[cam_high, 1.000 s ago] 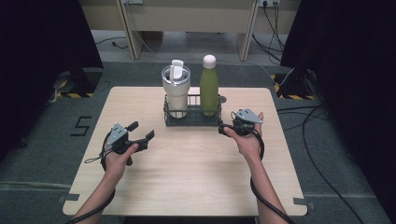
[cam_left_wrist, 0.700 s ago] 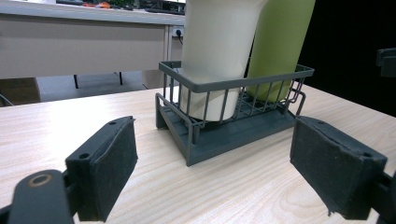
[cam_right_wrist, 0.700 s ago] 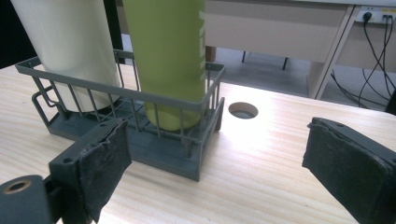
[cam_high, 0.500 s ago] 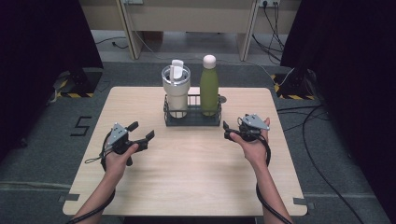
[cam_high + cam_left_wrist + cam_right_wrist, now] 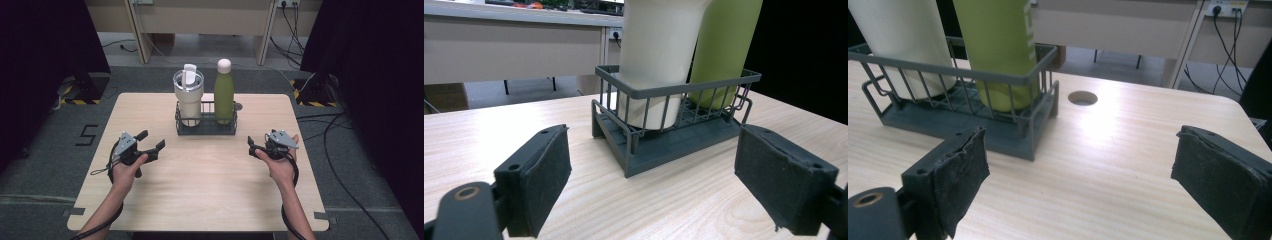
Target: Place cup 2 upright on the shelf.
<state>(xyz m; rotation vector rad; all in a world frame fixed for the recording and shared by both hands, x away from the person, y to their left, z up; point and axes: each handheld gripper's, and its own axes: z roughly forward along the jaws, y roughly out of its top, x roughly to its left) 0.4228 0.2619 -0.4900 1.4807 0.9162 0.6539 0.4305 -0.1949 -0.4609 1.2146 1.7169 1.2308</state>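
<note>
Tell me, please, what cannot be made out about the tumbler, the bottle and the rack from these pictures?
- Tumbler top: cut off by the left gripper view's upper edge.
- Bottle cap: cut off by the right gripper view's upper edge.
- Bottle lettering: partly cut off there, unreadable.
- Rack floor: hidden under both vessels in the high view.

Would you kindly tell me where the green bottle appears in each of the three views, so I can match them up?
High view: the green bottle stands upright at upper centre, in the right half of the wire basket.
Left gripper view: upper right, behind the cream tumbler, top cut off.
Right gripper view: upper left, top cut off.
Shared landmark: the dark wire basket holding both vessels.
</note>
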